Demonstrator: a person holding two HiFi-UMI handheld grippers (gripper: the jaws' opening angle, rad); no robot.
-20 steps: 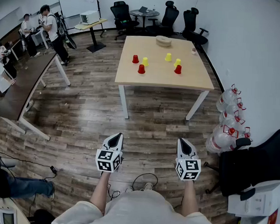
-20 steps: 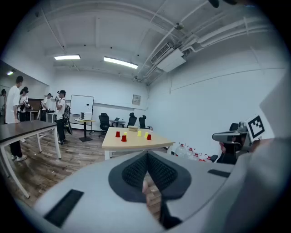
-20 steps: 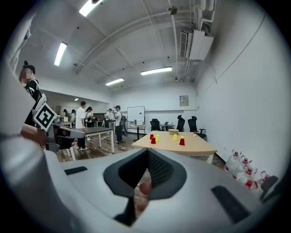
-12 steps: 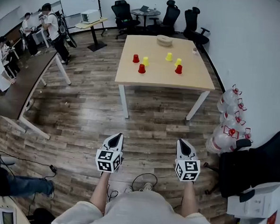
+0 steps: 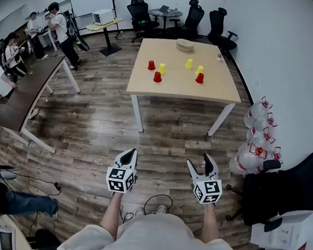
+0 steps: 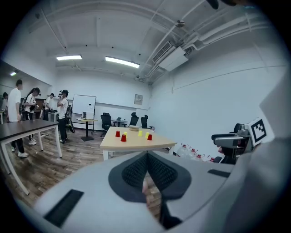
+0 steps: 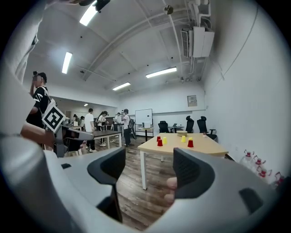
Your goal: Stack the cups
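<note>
Three red cups (image 5: 157, 77) and three yellow cups (image 5: 189, 63) stand upside down and apart on the light wooden table (image 5: 180, 89), far ahead of me. Both grippers hang low over the wooden floor, well short of the table. My left gripper (image 5: 129, 154) is shut with nothing in it; in the left gripper view its pads (image 6: 136, 170) meet below the distant red cups (image 6: 123, 138). My right gripper (image 5: 200, 162) is open and holds nothing. In the right gripper view, the table with its red cups (image 7: 159, 142) shows through the wide gap between the jaws.
A shallow basket (image 5: 184, 44) sits at the table's far edge. Water jugs (image 5: 256, 134) and a black chair (image 5: 290, 185) stand at the right. A dark desk (image 5: 26, 98) and people are at the left. Office chairs (image 5: 137, 12) stand behind the table; a cable (image 5: 157, 200) lies near my feet.
The right gripper's jaws have gone from shut to wide open. The left gripper has stayed shut and in place.
</note>
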